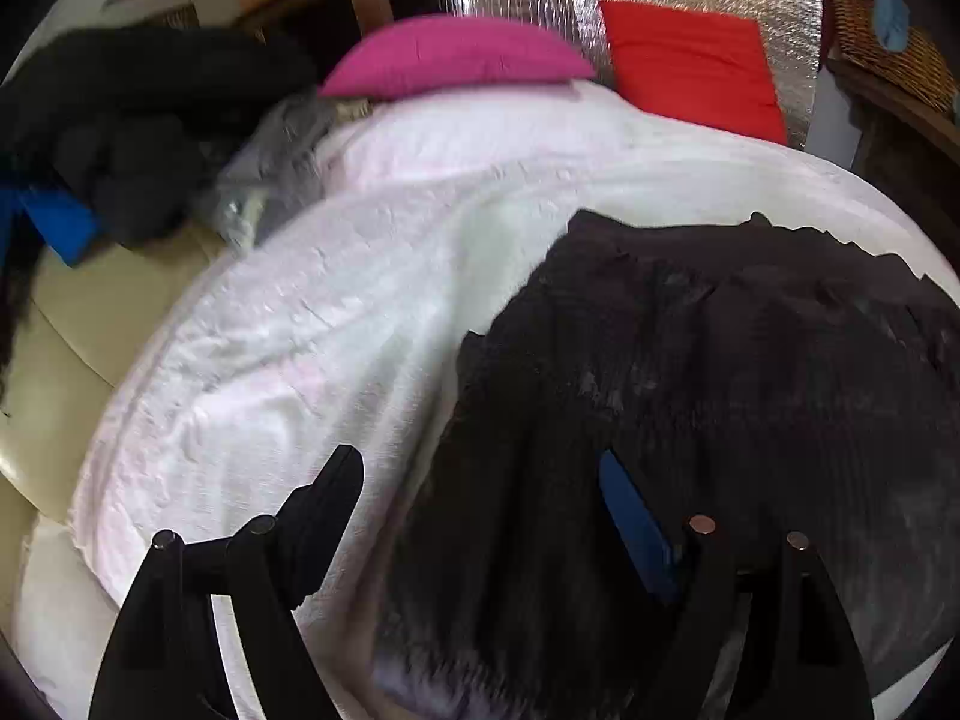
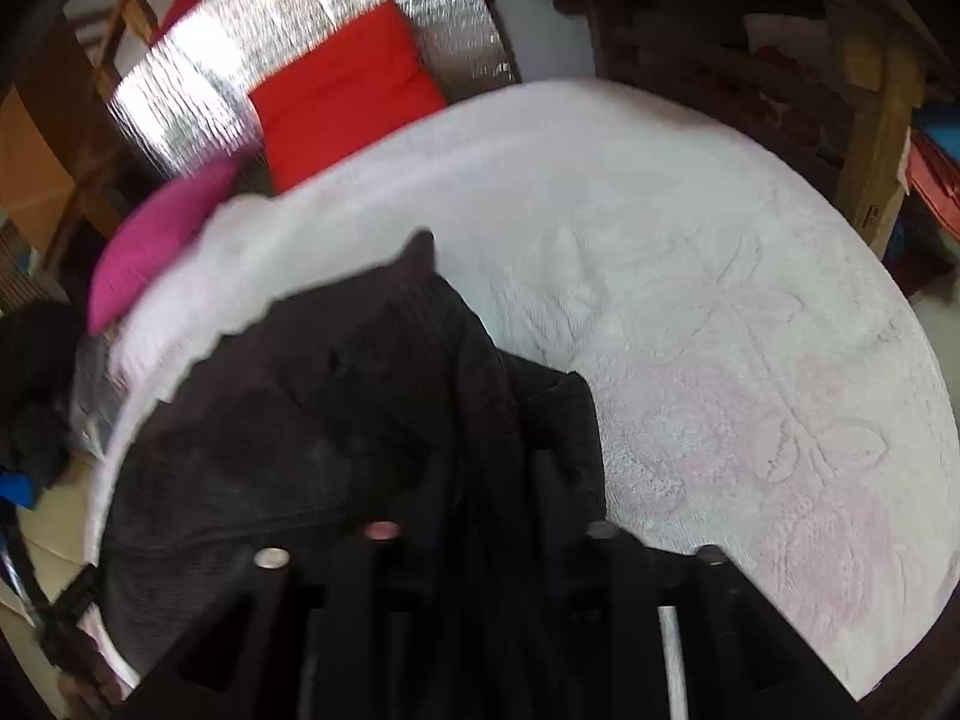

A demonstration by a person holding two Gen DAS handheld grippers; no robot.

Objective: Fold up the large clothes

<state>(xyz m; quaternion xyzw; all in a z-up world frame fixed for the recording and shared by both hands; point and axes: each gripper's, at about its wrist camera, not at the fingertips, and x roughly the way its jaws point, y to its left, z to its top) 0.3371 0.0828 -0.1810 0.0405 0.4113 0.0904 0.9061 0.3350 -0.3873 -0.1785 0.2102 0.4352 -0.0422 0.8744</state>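
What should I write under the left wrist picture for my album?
Open left gripper over a dark garment on a white bedspread, pink cushion and red cushion behind.

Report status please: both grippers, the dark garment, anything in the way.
Left gripper open over the dark garment, holding nothing. Right gripper: garment fold between its fingers, grip unclear. Garment rumpled on the white bedspread. Nothing in the way.

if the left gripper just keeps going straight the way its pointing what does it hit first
Most likely the dark garment, near its left edge: the left gripper is open and angled down, one finger over the white bedspread, the other over the garment. Depth is hard to judge, so it could touch the bedspread beside that edge instead.
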